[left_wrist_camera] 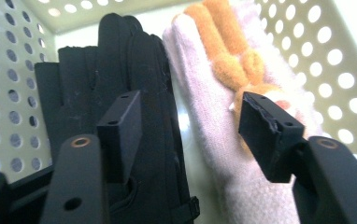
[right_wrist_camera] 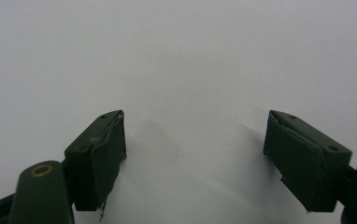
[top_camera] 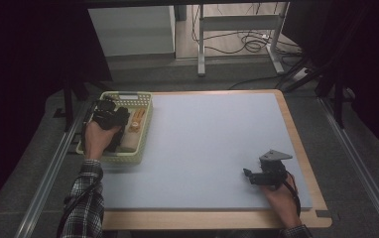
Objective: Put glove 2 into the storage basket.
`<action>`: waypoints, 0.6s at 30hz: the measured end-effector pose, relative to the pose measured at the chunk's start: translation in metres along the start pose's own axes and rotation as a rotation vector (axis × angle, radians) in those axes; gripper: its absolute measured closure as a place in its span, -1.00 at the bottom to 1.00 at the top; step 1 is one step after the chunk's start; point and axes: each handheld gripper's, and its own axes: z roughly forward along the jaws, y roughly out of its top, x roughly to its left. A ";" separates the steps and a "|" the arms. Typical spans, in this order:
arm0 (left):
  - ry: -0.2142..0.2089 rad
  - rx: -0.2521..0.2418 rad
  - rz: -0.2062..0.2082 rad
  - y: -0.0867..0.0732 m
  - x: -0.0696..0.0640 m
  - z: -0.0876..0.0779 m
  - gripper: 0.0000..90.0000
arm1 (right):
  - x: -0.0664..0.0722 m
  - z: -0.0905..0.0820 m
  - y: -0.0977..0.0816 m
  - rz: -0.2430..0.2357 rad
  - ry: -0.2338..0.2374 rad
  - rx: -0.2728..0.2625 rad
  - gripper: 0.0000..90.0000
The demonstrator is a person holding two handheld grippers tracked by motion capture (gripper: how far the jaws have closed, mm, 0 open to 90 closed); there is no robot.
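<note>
In the basket [top_camera: 145, 126] at the desk's [top_camera: 212, 148] left, the left tool [left_wrist_camera: 190, 126] gapes released over a soft, limp, light white glove [left_wrist_camera: 214, 140] beside a black glove [left_wrist_camera: 120, 60]—pinch a fabric fold; the right tool [right_wrist_camera: 193, 154] rests open, empty.
</note>
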 end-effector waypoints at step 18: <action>-0.063 -0.080 -0.012 -0.017 0.013 -0.019 -0.43 | 0.000 0.000 0.000 0.000 0.000 0.000 -0.54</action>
